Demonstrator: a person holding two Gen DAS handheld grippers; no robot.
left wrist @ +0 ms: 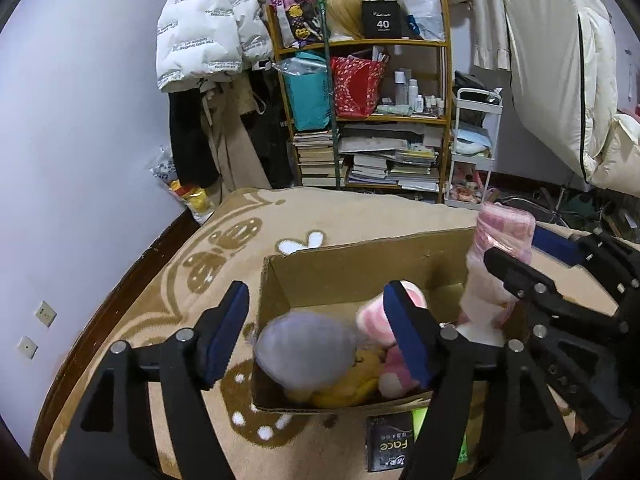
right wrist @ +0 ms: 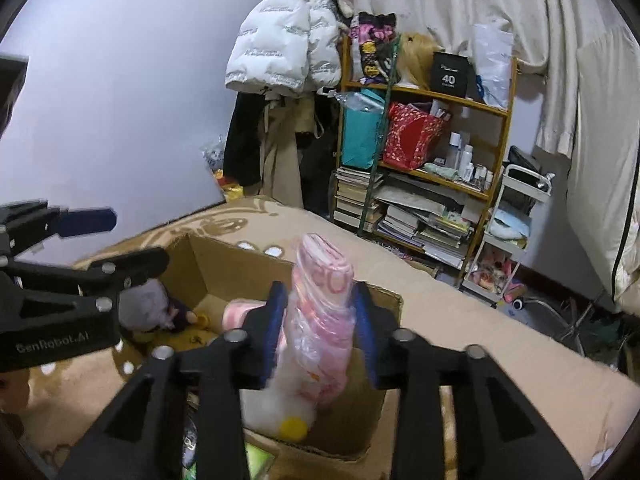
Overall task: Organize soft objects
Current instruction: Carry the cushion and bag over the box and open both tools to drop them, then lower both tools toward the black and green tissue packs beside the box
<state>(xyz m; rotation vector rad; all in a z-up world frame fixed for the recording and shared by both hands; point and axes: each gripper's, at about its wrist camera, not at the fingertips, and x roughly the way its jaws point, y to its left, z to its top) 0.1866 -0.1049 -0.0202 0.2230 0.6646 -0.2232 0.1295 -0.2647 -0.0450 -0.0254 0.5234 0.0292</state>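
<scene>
Box contents, as I read them: cardboard box (left wrist: 340, 268) on the tan blanket (left wrist: 360, 208) already holds a grey-lilac plush (left wrist: 304, 350), a yellow plush (left wrist: 360, 376) and a pink-and-white striped plush (left wrist: 374, 316). I judge the sorting well advanced.

Item in hand: pink plastic-wrapped soft bundle (right wrist: 320, 312), upright, pinched between the jaws of my right gripper (right wrist: 320, 320), its white lower end over the box's near right corner. Not yet let go.

My left gripper (left wrist: 316, 332): jaws spread, empty, above the box's near left part.

Outstanding: a black packet (left wrist: 388, 444) lies outside, near the box.
</scene>
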